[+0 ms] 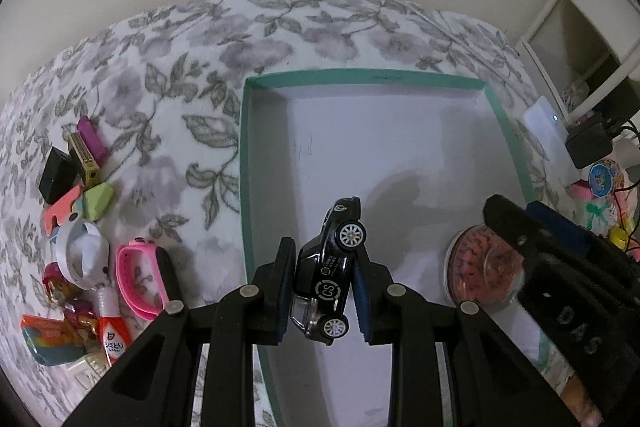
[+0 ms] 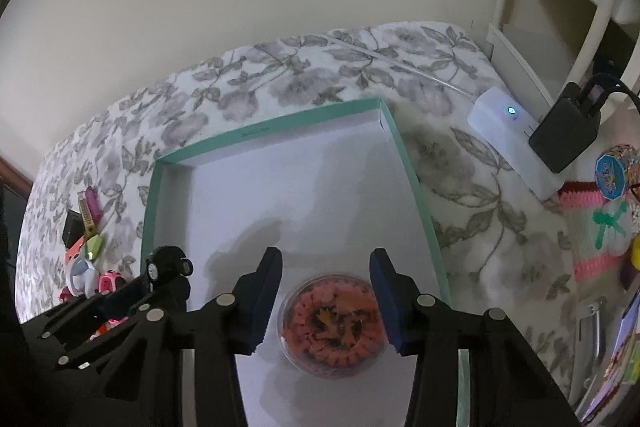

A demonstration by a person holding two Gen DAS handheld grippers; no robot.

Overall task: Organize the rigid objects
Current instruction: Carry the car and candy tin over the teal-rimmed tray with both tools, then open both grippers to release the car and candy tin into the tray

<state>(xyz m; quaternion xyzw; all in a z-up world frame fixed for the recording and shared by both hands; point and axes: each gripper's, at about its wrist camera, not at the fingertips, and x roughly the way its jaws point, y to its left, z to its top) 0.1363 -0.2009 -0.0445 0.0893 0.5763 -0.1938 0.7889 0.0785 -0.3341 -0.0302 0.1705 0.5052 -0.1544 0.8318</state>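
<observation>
My left gripper [image 1: 323,251] is shut on a black toy car [image 1: 326,279], nose up, which its blue pads [image 1: 286,291] squeeze by the sides. It hangs over the near left part of a teal-rimmed box [image 1: 360,75] with a white floor. In the right wrist view the car [image 2: 168,261] shows at the left edge. A round clear tub of orange pieces [image 2: 334,323] rests on the box [image 2: 260,133] floor, low between the fingers of my right gripper [image 2: 326,251]. A thin gap shows beside its left pad [image 2: 264,307]. The left wrist view has the tub [image 1: 476,267] under the right gripper [image 1: 516,207].
Small items lie heaped on the floral blanket [image 1: 180,87] left of the box: a pink band [image 1: 140,275], a white band [image 1: 82,255], a black block [image 1: 56,175], a red bottle [image 1: 112,331]. Right of the box are a white device [image 2: 508,131] and a black adapter [image 2: 564,135].
</observation>
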